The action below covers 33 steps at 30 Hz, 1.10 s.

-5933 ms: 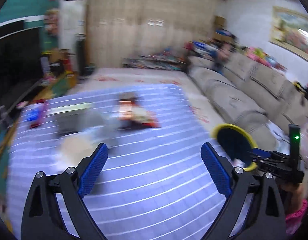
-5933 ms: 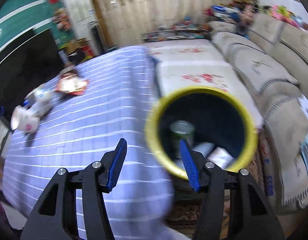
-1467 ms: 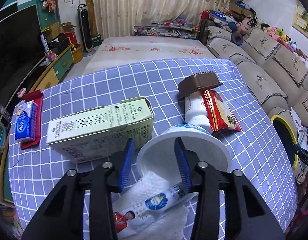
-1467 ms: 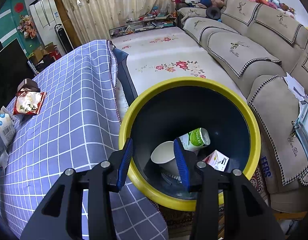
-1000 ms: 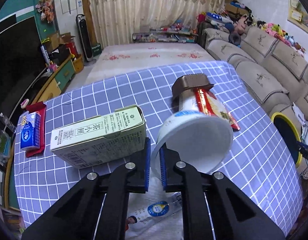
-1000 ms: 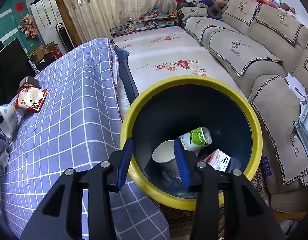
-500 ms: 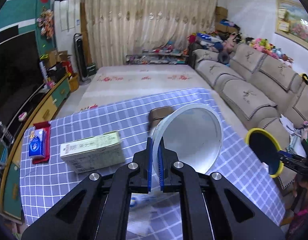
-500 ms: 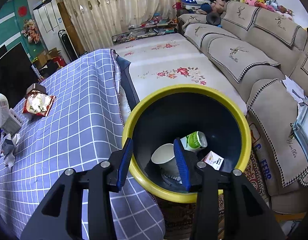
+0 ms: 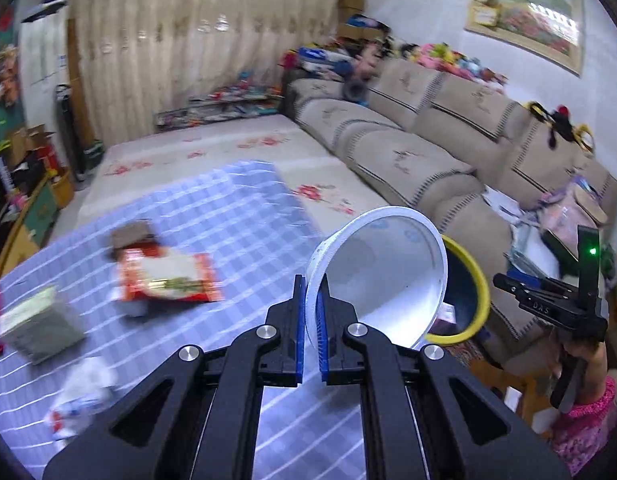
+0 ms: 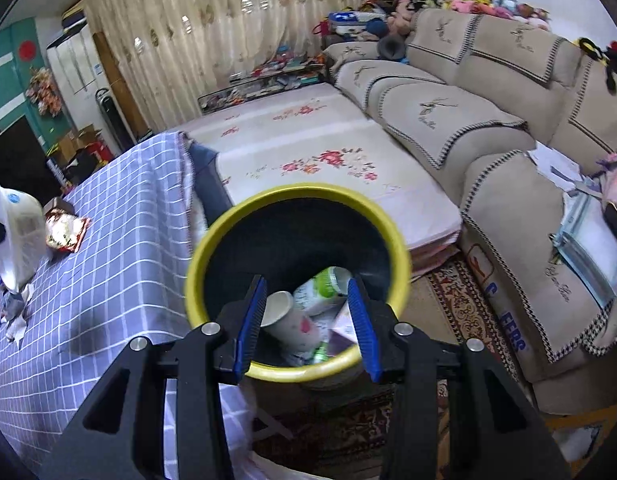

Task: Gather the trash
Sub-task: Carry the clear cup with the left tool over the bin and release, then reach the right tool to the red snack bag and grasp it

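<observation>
task looked partly done, by my read: the yellow-rimmed bin [image 10: 296, 280] already had a paper cup [image 10: 288, 320], a green-labelled container [image 10: 324, 284] and some other scraps lying in its bottom. my left gripper [image 9: 310, 328] had its jaws pinched nearly together on the rim of the white plastic bowl [image 9: 382, 276], which hung in the air past the table's near corner, just short of the bin's mouth and overlapping it in the left wrist view. my right gripper [image 10: 306, 322] had its jaws part open across the bin's near rim; i could not tell whether the pads pressed on it, though the bin seemed carried there. left on the checked tablecloth [image 9: 236, 224]: a red snack packet [image 9: 168, 276] against a brown-lidded jar [image 9: 130, 234], a pale carton [image 9: 36, 326], a crumpled wrapper and tissue [image 9: 78, 398]. room: the table edge dropped away just left of the bin, so the bowl had only open air to cross; the sofa [image 10: 488, 128] was well clear on the right, floor mat [image 10: 308, 148] open beyond. the bin's mouth was wider than the bowl, so i judged the drop easy if the bowl was brought over the middle.
</observation>
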Available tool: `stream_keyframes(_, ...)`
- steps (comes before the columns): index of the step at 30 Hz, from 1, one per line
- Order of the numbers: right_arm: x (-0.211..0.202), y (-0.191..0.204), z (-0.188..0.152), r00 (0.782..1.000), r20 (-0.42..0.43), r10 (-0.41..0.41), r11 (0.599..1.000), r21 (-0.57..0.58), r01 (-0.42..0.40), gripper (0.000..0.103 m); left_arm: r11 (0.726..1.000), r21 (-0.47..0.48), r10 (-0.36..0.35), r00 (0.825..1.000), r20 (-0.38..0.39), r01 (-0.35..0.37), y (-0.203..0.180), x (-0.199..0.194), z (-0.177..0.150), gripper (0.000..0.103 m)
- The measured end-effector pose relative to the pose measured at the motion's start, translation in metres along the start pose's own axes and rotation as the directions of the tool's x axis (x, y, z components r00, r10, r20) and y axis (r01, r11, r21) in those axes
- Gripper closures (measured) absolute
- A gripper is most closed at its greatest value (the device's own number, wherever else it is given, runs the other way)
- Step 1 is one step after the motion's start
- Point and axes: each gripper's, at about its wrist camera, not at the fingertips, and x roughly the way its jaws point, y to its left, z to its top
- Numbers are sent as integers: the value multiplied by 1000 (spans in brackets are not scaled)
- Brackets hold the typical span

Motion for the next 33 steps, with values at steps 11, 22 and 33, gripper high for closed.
stream_keyframes(11,-1,-56,-6,999,-12,-30,995,91,31,61,987,91,-117,977,-176,134,-111,132,14,97)
stream_keyframes(22,9,-72,-7,999,-36,-37,992,120,41,58,989,102,-80,965,-251,109,-138,201,11,62)
stream_keyframes(33,12,-38,-5,999,-43,13,998,57,-10,57,996,20,-82,994,-73,84,-81,96,-1,33)
